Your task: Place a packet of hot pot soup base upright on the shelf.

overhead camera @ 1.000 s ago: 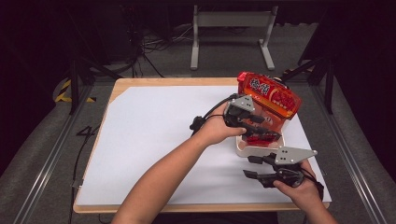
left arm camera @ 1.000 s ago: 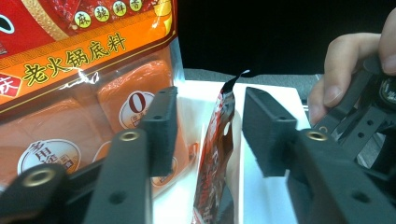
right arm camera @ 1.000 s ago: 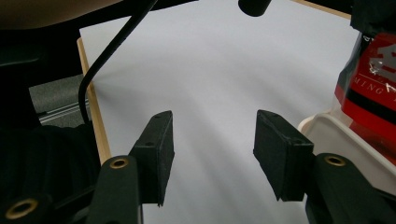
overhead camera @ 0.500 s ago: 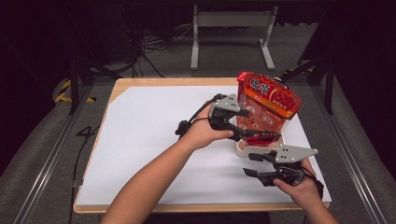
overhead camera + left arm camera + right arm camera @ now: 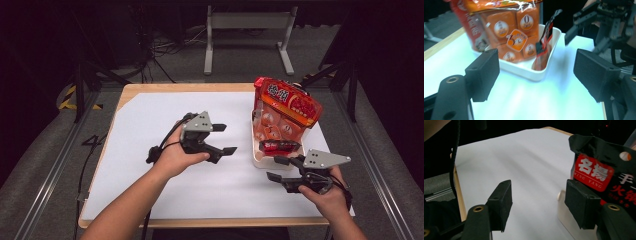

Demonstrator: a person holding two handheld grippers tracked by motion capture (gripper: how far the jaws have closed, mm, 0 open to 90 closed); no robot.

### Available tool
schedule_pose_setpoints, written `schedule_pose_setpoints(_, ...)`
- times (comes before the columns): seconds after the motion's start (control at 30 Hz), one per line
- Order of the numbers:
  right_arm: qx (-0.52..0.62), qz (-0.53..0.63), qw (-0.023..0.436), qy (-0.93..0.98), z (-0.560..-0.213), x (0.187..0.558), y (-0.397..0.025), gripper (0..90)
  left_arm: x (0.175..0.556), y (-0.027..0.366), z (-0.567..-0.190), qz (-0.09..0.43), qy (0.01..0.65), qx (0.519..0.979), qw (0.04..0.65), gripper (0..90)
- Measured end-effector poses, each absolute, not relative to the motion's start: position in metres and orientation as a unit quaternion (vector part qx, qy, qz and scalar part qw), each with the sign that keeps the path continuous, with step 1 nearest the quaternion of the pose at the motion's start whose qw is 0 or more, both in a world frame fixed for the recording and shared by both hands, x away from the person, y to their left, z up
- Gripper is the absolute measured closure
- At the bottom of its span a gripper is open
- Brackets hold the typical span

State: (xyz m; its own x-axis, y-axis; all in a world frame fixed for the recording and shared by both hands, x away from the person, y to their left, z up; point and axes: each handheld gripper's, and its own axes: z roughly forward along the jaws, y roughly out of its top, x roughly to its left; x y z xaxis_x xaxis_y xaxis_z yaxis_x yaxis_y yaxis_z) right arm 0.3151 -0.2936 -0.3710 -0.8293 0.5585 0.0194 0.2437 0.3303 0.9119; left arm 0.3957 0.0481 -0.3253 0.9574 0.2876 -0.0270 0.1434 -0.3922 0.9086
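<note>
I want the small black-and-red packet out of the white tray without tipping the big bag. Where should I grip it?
Pinch the small packet by its upright top edge, coming from the near side with the right hand-held gripper; it stands at the white tray's near end, in front of the big bag.

A large orange-red snack bag (image 5: pixel 285 112) stands leaning in a white tray (image 5: pixel 260 159) at the table's right; a small dark packet (image 5: pixel 280 146), possibly upright, sits before it.
</note>
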Motion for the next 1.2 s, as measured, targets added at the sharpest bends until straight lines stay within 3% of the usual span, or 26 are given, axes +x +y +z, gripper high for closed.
schedule_pose_setpoints(0.43, 0.267, 0.525, 0.159, 0.793, -0.373, 0.317, -0.303, 37.6, 0.353, 0.127, -0.358, 0.096, 0.185, 0.816, 0.539, 19.1)
schedule_pose_setpoints(0.63, 0.271, 0.524, 0.159, 0.792, -0.376, 0.318, -0.306, 36.9, 0.335, 0.158, -0.378, 0.14, 0.218, 0.8, 0.542, 18.8)
schedule_pose_setpoints(0.93, 0.28, 0.519, 0.166, 0.79, -0.384, 0.317, -0.311, 35.4, 0.328, 0.188, -0.403, 0.11, 0.265, 0.78, 0.556, 16.5)
schedule_pose_setpoints(1.2, 0.274, 0.513, 0.175, 0.794, -0.385, 0.316, -0.31, 35.4, 0.331, 0.19, -0.413, 0.107, 0.278, 0.78, 0.55, 14.1)
